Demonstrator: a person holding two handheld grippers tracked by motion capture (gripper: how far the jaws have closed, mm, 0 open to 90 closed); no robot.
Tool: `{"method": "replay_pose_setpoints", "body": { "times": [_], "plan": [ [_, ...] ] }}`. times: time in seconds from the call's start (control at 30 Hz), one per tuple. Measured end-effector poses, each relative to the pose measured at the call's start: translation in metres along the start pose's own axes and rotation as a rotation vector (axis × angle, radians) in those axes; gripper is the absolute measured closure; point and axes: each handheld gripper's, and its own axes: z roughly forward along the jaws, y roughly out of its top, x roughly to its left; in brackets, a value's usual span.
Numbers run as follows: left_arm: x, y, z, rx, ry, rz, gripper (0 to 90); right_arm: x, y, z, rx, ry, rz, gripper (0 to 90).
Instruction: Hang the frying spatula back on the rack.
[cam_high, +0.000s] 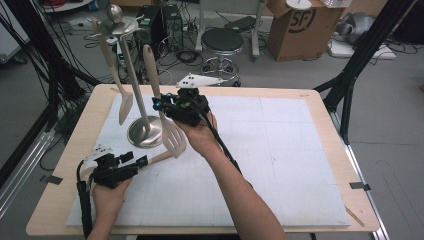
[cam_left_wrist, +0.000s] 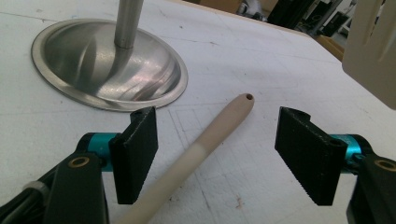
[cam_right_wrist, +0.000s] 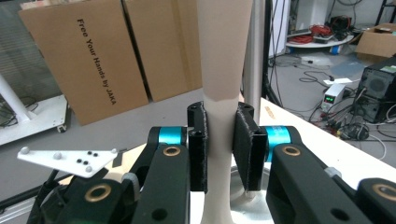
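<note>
Right hand-held gripper (cam_right_wrist: 219, 149): my jaws clamp the smooth beige spatula (cam_high: 172, 137), mid-frame.
Left hand-held gripper (cam_left_wrist: 215, 154): mine gapes wide around a round matte handle (cam_left_wrist: 205, 144).
Stand (cam_left_wrist: 109, 65): polished steel dome.

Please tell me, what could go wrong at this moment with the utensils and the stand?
The right gripper is shut on the slotted spatula beside the stand; swinging it could knock the spoon that hangs there. The left gripper is open around the utensil handle lying on the table; closing off-centre may push it away.
</note>
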Motion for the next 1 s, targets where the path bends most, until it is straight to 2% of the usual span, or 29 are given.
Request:
{"method": "replay_pose_setpoints", "body": {
  "times": [0.3,0.5,0.67,0.83,1.0],
  "plan": [
    [0.0,0.0,0.0,0.002,-0.002,0.0,30.6,-0.011,0.014,0.001,-0.017,0.0,0.014,77.5],
    [0.0,-0.001,-0.001,0.004,0.0,0.002,30.6,-0.024,0.015,0.006,0.0,0.003,0.053,77.5],
    [0.001,-0.001,-0.001,0.002,0.0,-0.006,30.6,-0.026,0.021,0.012,0.008,-0.001,0.044,77.5],
    [0.001,-0.001,-0.001,0.005,-0.001,-0.004,30.6,-0.033,0.024,0.018,0.009,-0.004,0.057,77.6],
    [0.002,-0.002,0.0,0.009,0.001,-0.007,30.6,-0.035,0.03,0.024,0.016,0.012,0.05,77.5]
  ]
}}
